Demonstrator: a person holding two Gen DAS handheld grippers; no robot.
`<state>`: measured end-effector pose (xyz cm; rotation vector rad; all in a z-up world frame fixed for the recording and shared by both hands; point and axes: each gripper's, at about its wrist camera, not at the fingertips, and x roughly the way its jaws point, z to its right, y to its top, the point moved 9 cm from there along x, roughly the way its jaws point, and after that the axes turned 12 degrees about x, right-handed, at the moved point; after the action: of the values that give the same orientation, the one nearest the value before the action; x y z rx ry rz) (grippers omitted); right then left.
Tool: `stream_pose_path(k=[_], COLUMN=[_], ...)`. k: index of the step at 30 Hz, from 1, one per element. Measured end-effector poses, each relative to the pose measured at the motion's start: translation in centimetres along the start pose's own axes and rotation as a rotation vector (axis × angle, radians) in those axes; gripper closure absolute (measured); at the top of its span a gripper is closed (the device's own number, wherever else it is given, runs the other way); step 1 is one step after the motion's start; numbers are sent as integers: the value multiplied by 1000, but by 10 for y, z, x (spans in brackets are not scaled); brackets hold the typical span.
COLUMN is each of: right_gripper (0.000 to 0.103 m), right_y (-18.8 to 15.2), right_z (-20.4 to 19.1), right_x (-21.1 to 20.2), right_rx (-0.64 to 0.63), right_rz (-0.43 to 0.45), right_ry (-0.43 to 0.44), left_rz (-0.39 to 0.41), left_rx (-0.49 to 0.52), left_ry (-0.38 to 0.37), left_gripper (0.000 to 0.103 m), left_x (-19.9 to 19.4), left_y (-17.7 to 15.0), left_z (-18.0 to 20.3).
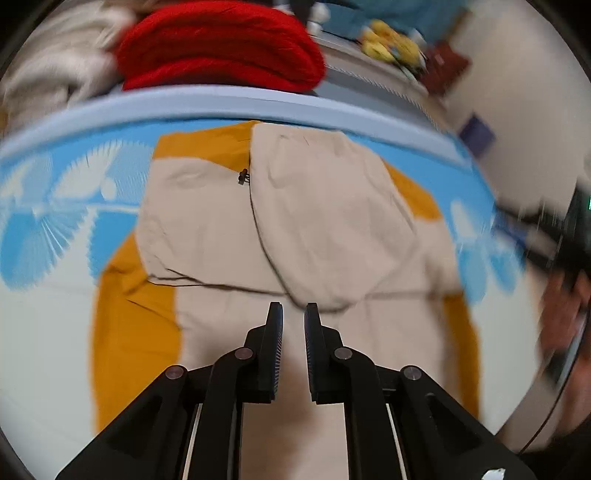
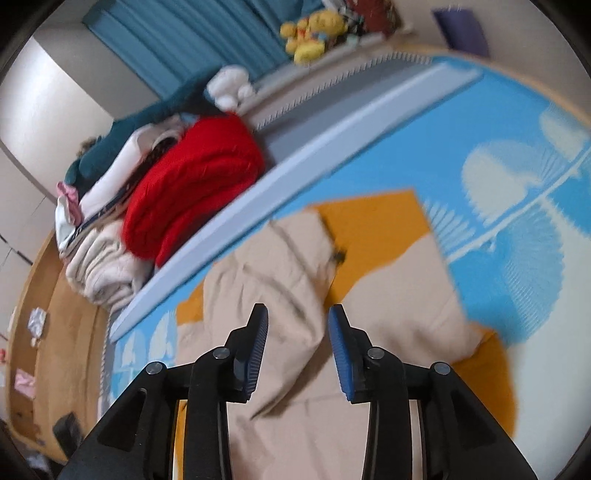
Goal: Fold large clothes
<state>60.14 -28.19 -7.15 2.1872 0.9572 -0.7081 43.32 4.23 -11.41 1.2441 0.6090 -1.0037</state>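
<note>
A large beige and mustard-yellow jacket (image 1: 303,221) lies partly folded on a blue and white patterned bedsheet (image 1: 66,206). Its beige panels are folded over the middle and a small dark zipper pull (image 1: 243,176) shows. My left gripper (image 1: 293,314) hovers above the jacket's near part, its jaws a narrow gap apart and empty. In the right wrist view the same jacket (image 2: 295,280) lies below my right gripper (image 2: 297,317), which is open and empty. Both views are blurred by motion.
A folded red knit garment (image 1: 218,48) and a pile of cream and white clothes (image 2: 103,266) sit beyond the sheet's far border. A yellow plush toy (image 2: 314,33) and blue curtains (image 2: 192,40) are behind. A wooden floor (image 2: 55,332) lies to the left.
</note>
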Motion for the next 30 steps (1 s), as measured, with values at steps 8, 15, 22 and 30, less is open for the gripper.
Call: stream_pose_path(k=[8, 15, 22, 30], right_gripper=[67, 67, 67, 101], right_y=[-40, -56, -58, -38], right_z=[21, 33, 44, 17], right_x=[71, 116, 142, 120], right_rx=[80, 134, 157, 175], right_rz=[-185, -261, -307, -203], right_ry=[-56, -72, -70, 107], left_rz=[-75, -97, -114, 7], left_rx=[-216, -389, -488, -319], left_ry=[-169, -260, -335, -212], left_gripper=[75, 74, 77, 101], left_x=[65, 97, 115, 77], left_y=[2, 0, -5, 24], left_z=[-11, -27, -22, -16])
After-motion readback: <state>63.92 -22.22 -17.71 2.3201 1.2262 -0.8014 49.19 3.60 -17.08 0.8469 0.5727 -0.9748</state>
